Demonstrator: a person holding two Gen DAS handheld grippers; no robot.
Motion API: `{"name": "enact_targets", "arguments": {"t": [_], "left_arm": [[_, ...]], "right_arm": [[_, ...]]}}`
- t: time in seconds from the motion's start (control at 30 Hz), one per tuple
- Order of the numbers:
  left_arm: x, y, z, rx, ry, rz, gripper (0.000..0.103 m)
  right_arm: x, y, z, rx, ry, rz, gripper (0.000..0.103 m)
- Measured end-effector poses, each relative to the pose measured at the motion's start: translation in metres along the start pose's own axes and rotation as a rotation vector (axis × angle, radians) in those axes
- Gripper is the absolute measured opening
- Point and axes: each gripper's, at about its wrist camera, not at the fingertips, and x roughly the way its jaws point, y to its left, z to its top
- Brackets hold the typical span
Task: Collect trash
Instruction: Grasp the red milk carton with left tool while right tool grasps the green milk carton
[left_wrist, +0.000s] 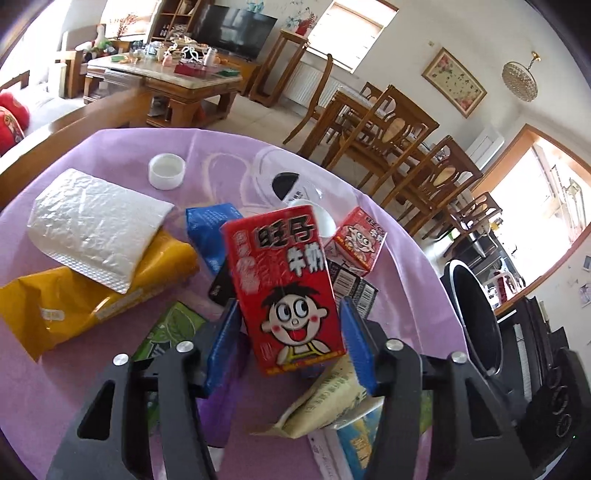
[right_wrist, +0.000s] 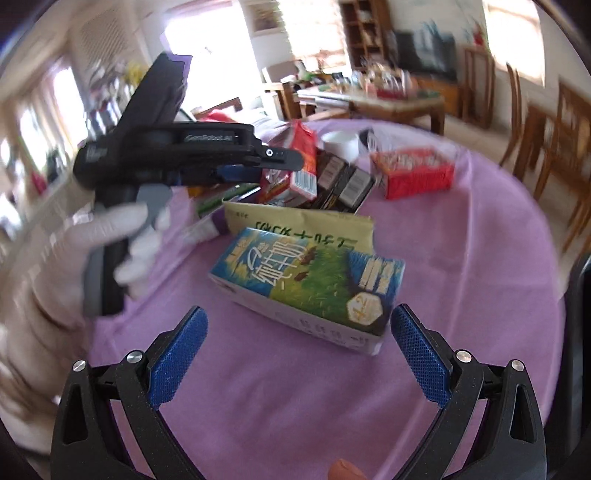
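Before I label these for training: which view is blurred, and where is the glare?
Left wrist view: sharp on the red milk carton, fisheye bending at the edges, window blown out. Right wrist view: motion-smeared, worst on the gloved hand; blue-green carton readable.

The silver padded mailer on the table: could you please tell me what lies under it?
The silver mailer lies on a yellow bag, covering the bag's upper part. Whether anything else is under the mailer cannot be seen. Purple cloth surrounds both.

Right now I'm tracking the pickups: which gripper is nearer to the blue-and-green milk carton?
Right. The right gripper hangs open just short of the blue-and-green milk carton, pads apart on either side. The left gripper is farther off, around the red milk carton.
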Motion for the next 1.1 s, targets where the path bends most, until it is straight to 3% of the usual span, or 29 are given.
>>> {"name": "enact_targets", "arguments": {"t": [0.07,0.13,0.4,0.47,0.6,0.7,0.77,0.83,0.93,1.0,1.1], "left_arm": [[-0.002,0.003,-0.001,0.003,-0.001,-0.019,0.052],[-0.006,0.005,-0.003,0.004,-0.007,-0.042,0.052],[-0.026,-0.003,-0.002,0.045,-0.04,-0.039,0.051],[-0.025,-0.002,0.0,0.049,-0.032,-0.024,0.051],[-0.022,0.001,0.002,0.052,-0.024,-0.028,0.052],[-0.017,0.0,0.004,0.057,-0.015,-0.008,0.055],[-0.01,-0.002,0.004,0.066,0.003,0.017,0.064],[-0.004,-0.002,0.003,0.062,0.01,0.018,0.064],[0.001,0.0,0.002,0.054,-0.008,0.019,0.062],[-0.003,-0.001,-0.001,0.064,-0.034,0.02,0.054],[-0.013,-0.003,-0.003,0.072,-0.068,0.006,0.054]], "right_arm": [[-0.002,-0.002,0.005,-0.058,-0.031,-0.039,0.098],[0.001,-0.007,0.012,-0.124,-0.036,-0.006,0.098],[0.045,0.005,0.024,-0.442,0.078,0.083,0.098],[0.051,0.006,0.023,-0.429,0.125,0.134,0.097],[0.044,0.007,0.022,-0.344,0.114,0.221,0.063],[0.033,0.017,0.012,-0.327,0.087,0.231,0.051],[0.029,0.022,0.008,-0.311,0.077,0.207,0.051],[0.027,0.021,0.006,-0.268,0.074,0.191,0.051],[0.024,0.022,0.005,-0.213,0.066,0.187,0.049],[0.02,0.025,0.002,-0.198,0.045,0.201,0.048],[0.004,0.023,-0.002,-0.161,0.002,0.228,0.048]]}}
